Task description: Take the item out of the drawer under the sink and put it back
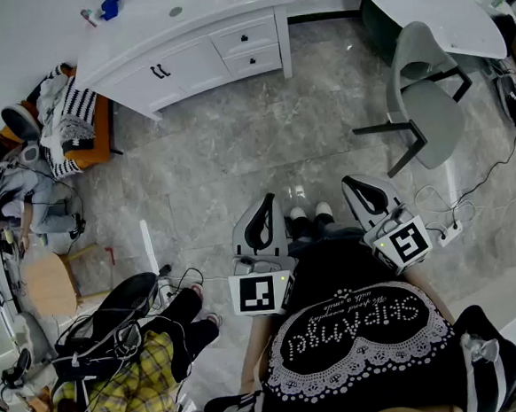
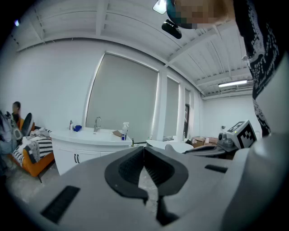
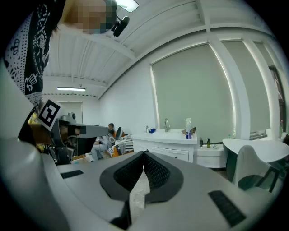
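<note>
Closest to us, the left gripper (image 1: 266, 202) has its jaws pressed together with nothing between them; its own view shows the ribbed pads (image 2: 135, 163) meeting along one seam. The right gripper (image 1: 359, 184) is the same, closed and empty, and both are held by our waist, pointing forward and slightly down over the bare marble floor (image 1: 236, 149).

The floor between us and the goal is open, with the grey chair (image 1: 423, 99) off to the right, out of the path.

At the far end stands the white vanity cabinet (image 1: 199, 19), its faucet (image 2: 97, 123) visible from the left gripper view. The two stacked drawers (image 1: 245, 38) sit at the right end of its front, both closed, so the item is hidden from us; we judge that it lies inside one of them. The drawers lie almost straight ahead of the left gripper and off to the left of the right one, which makes the left hand the slightly nearer. Their fronts run crosswise to our heading, a little skewed, so we judge that the pull will come back toward us, still well apart.
</note>
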`<state>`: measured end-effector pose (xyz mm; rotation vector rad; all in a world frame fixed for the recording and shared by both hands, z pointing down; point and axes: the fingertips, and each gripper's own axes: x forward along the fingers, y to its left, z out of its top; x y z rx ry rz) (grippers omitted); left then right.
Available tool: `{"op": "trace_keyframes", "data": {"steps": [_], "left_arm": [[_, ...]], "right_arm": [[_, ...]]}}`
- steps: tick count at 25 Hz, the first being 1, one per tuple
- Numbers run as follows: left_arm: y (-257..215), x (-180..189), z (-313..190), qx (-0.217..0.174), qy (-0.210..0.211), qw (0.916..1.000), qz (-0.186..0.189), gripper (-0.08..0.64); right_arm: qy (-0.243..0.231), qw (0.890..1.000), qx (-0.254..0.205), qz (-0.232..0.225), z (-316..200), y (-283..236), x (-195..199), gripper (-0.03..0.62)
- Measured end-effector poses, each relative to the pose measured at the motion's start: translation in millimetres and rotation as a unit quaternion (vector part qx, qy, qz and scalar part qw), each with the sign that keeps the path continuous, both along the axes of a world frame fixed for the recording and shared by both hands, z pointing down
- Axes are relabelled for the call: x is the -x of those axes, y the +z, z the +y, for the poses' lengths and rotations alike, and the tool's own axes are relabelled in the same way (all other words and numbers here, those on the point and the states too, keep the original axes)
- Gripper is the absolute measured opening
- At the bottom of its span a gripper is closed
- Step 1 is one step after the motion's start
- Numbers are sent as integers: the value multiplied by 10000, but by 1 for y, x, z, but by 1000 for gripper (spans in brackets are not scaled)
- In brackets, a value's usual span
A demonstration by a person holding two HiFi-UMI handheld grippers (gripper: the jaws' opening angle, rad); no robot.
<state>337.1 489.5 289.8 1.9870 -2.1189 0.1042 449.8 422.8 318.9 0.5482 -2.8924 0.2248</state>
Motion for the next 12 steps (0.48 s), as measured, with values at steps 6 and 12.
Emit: {"op": "trace_keyframes", "data": {"steps": [6, 12], "left_arm": [[-4, -9, -4, -27, -8, 10000, -65, 6], [-5, -18, -2, -62, -89, 9998, -179, 6]], "right_arm": [[-25, 10000, -28, -46, -1, -3, -10, 20], [-60, 9999, -56, -100, -3, -2, -26, 20]]}}
